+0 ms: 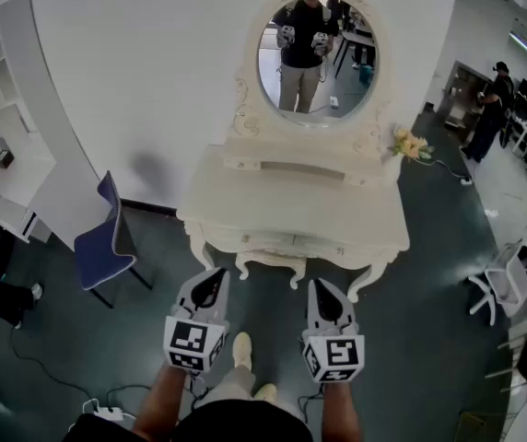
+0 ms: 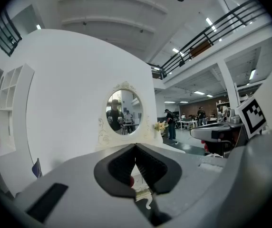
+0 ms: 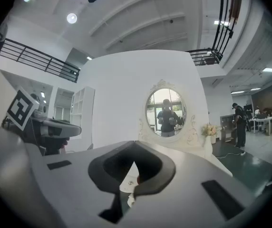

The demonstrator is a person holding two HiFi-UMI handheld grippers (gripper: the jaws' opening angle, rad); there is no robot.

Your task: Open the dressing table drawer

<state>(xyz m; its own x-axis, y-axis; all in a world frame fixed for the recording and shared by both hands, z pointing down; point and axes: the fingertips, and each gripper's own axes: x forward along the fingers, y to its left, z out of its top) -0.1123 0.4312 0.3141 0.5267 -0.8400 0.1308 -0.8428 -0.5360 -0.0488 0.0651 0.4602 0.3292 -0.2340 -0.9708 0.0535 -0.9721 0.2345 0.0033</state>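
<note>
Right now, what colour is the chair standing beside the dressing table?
The chair is dark blue with black legs; the head view shows it best.

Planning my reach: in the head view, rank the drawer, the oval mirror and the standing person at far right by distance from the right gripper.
1. Drawer, just ahead, under the tabletop.
2. Oval mirror, behind the tabletop.
3. Standing person, far right.

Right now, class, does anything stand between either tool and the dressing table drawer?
Nothing visible does. The left tool and the right tool, both shut, face the drawer across the floor. The blue chair stands off to the left of the dressing table, outside that path.
</note>
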